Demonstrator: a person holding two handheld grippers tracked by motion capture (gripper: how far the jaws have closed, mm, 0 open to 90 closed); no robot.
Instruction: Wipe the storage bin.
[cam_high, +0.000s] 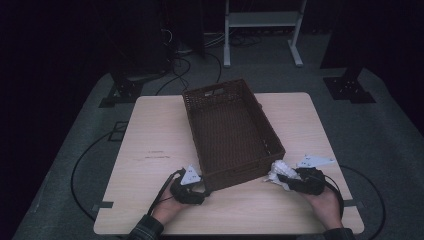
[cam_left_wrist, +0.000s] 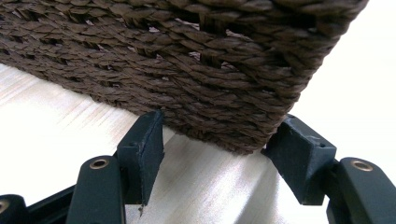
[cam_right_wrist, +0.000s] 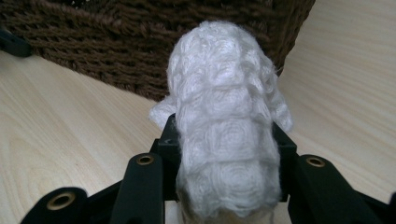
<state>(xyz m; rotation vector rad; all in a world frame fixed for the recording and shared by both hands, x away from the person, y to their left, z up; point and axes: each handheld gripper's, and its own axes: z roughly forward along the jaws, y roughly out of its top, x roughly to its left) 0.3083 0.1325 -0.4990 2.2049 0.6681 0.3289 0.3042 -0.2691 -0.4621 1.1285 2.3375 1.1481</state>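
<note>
Wooden table (cam_high: 150, 130); right gripper (cam_right_wrist: 224, 154) pinches a soft, light white cloth (cam_right_wrist: 226, 140) by its bunched middle; left gripper (cam_left_wrist: 219, 140) clamps the stiff basket (cam_left_wrist: 187, 60) corner near the front edge.

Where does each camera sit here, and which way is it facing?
High view: above the near table edge, looking forward and down; both forearms enter from below.
Left gripper view: on the left gripper, facing a basket corner between its jaws.
Right gripper view: on the right gripper, facing the white cloth it clamps.
All views share the basket.
</note>
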